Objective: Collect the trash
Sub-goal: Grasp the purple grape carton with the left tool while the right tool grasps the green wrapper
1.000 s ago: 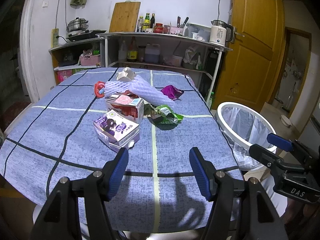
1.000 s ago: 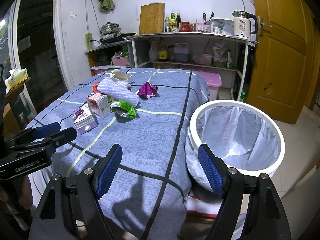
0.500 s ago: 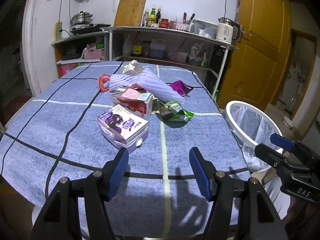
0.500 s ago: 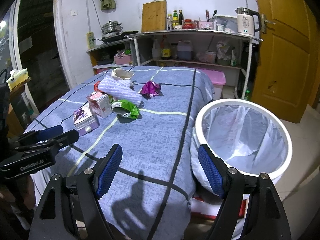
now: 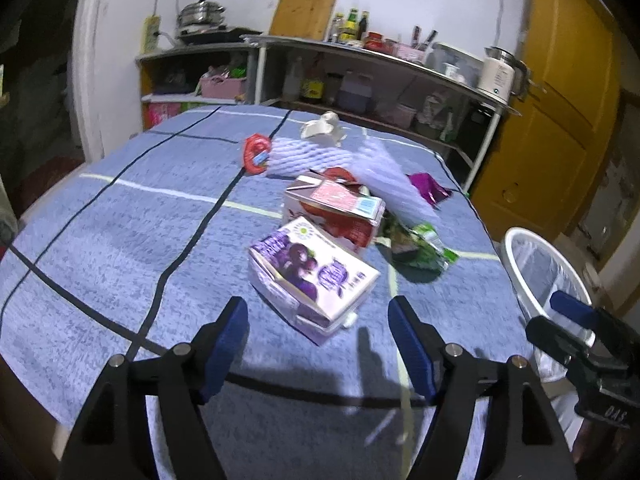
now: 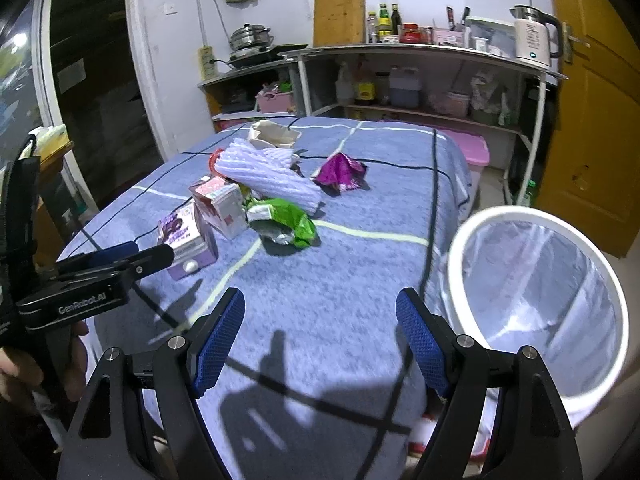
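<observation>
Motion-blurred foam net sleeve [image 5: 340,160]; trash bin [image 5: 536,264] partly behind right gripper [image 5: 560,320].

Only readable stuff: "GenRobot.AI" on the black plastic body of the left gripper [image 6: 120,254], and "DAS" on the black right gripper [image 5: 572,318].

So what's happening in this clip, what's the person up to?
A person holds two grippers over a blue table strewn with trash. The left gripper is open, aimed at the purple carton, not yet touching it. The right gripper is open and empty near the lined trash bin. The red carton, green wrapper and foam net lie uncollected.
</observation>
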Demonstrator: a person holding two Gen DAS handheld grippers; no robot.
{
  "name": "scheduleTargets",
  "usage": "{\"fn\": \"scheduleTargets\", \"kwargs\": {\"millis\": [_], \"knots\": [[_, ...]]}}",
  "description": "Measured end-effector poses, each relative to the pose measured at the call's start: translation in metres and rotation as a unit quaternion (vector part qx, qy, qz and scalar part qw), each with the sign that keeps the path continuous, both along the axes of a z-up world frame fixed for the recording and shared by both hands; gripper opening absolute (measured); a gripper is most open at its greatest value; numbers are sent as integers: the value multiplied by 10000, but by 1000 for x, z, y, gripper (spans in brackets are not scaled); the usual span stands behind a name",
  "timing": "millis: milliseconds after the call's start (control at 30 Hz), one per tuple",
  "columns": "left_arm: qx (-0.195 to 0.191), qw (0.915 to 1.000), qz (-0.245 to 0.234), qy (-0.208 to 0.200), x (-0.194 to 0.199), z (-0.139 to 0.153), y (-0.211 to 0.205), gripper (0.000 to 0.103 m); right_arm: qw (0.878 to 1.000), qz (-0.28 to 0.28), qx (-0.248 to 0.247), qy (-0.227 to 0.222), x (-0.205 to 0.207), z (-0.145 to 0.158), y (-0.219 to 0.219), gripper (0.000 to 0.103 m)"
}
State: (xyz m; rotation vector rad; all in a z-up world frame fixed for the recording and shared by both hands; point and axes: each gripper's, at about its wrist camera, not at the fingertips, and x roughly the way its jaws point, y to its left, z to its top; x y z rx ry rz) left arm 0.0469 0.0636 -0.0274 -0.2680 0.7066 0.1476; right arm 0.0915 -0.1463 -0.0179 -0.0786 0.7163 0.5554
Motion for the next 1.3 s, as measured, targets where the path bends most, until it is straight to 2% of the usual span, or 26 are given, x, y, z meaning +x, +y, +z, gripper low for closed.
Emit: {"fn": "scheduleTargets", "kwargs": {"millis": [167, 333, 567, 767, 867, 933, 1167, 1300], "knots": [[-402, 9990, 170, 16, 15, -2, 8, 81, 9999, 100, -24, -43, 12, 1, 11, 78], [-587, 9977, 312, 111, 31, -5, 8, 82, 10000, 70, -21, -45, 19, 2, 12, 78], [-455, 9973, 463, 335, 46, -13, 6, 83, 9999, 96, -53, 0, 30, -1, 18, 78], [-278, 9971, 539, 462, 38, -20, 18, 82, 9993, 336, -145, 42, 43, -6, 36, 78], [-189, 9974, 545, 435, 32, -21, 25, 74, 9985, 482, -242, 61, 49, -9, 47, 78], [-149, 9973, 554, 469, 30, -22, 28, 63, 9977, 605, -296, 61, 52, -10, 56, 78], [-104, 9979, 476, 424, 27, -23, 32, 61, 9941, 939, -536, 32, 69, -16, 83, 78], [-134, 9982, 434, 400, 24, -23, 34, 61, 9937, 932, -568, 248, 82, -22, 87, 78]]}}
